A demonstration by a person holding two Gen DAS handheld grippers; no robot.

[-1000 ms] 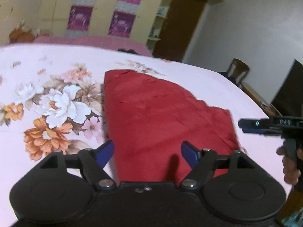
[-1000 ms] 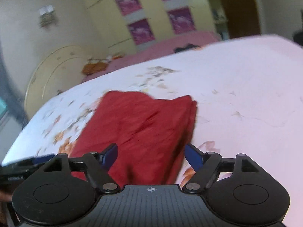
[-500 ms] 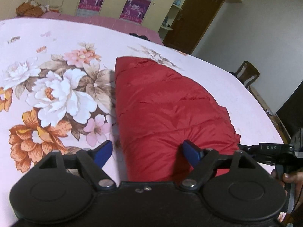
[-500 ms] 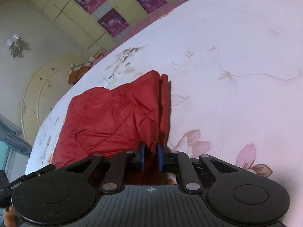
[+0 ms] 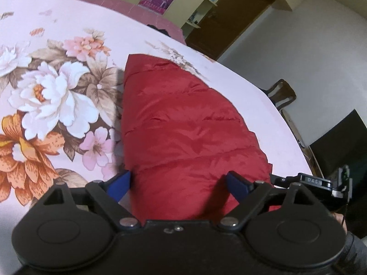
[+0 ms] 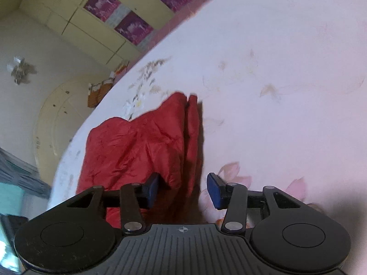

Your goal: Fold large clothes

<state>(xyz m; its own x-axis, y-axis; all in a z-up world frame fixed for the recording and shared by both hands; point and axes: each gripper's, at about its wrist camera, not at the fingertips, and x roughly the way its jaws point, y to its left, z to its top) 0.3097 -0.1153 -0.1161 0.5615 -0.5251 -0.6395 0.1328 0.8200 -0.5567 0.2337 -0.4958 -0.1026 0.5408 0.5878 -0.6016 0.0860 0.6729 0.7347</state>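
A red quilted jacket (image 5: pixel 183 133) lies folded on the pink floral bedsheet (image 5: pixel 52 96). My left gripper (image 5: pixel 177 183) is open, its blue fingers straddling the jacket's near end. In the right wrist view the same jacket (image 6: pixel 142 146) shows with its layered right edge. My right gripper (image 6: pixel 184 189) is open at the jacket's near right corner; the left pad touches the cloth, the right pad stands over the sheet. The right gripper also shows in the left wrist view (image 5: pixel 321 183) at the jacket's right corner.
The bed (image 6: pixel 286 80) extends far beyond the jacket. A wooden chair (image 5: pixel 281 92), a brown door (image 5: pixel 229 16) and a dark screen (image 5: pixel 339 142) stand to the right of the bed. Wardrobes (image 6: pixel 119 16) with purple panels line the far wall.
My right gripper was shut on the jacket's near edge half a second ago and has now opened. My left gripper stayed open and moved lower and closer over the jacket.
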